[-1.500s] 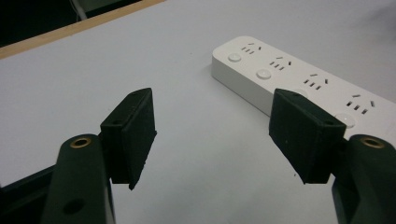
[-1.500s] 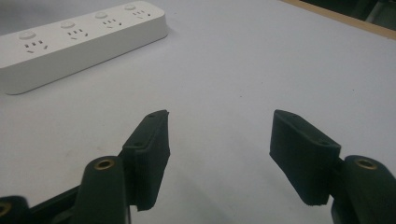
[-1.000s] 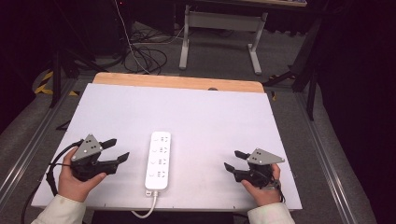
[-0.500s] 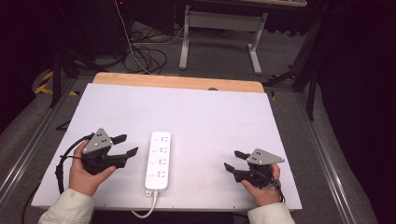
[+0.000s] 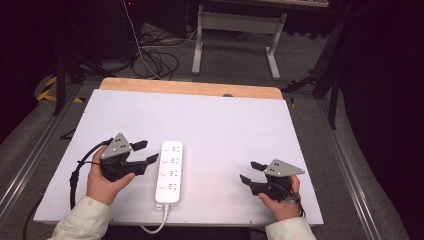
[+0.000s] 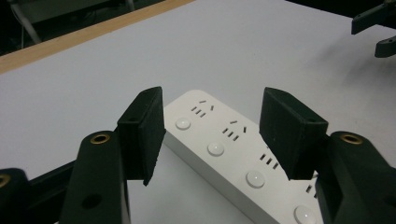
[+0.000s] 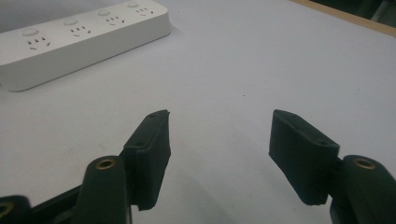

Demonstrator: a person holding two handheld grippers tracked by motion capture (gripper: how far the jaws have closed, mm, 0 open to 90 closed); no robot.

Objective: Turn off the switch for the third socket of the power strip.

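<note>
I see the white power strip [image 5: 169, 171] lying flat on the white table [image 5: 220, 125], near the edge at 6 o'clock, its cord [image 5: 154, 227] leaving over that edge. My left gripper [image 5: 146, 151] sits just beside the strip at its 9 o'clock side, jaws wide apart, holding nothing. My right gripper [image 5: 251, 171] rests well apart at 3 o'clock, jaws also spread, empty.

A white table [image 5: 225, 125], wood-edged at 12 o'clock, is seen; a white power strip [image 5: 169, 171] lies flat toward 7 o'clock.
</note>
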